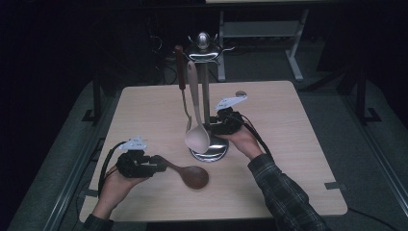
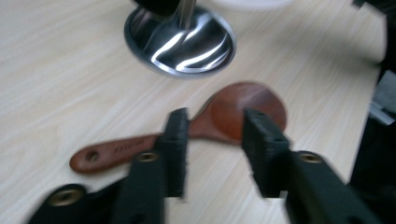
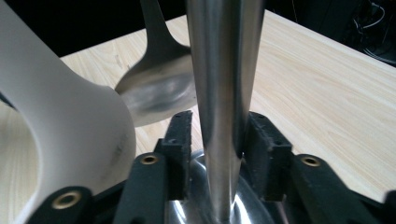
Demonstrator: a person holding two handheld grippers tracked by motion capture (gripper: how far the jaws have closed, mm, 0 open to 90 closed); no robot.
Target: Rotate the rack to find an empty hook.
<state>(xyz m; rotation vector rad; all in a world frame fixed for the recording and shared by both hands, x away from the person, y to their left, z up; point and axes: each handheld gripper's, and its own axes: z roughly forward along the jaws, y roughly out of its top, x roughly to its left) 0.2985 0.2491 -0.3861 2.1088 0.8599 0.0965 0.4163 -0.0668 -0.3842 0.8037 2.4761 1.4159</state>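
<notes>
Right now my right gripper (image 3: 212, 144) clamps the steel pole (image 3: 224, 84) of the utensil stand (image 1: 208, 153), low near its base. My left gripper (image 2: 212, 149) hangs open above the dark wooden spoon (image 2: 233, 112), which lies flat on the table (image 1: 288, 120) at seven o'clock from the stand. If I tug that pole, the pale ladle (image 1: 196, 134) could swing and the stand could tip.
</notes>
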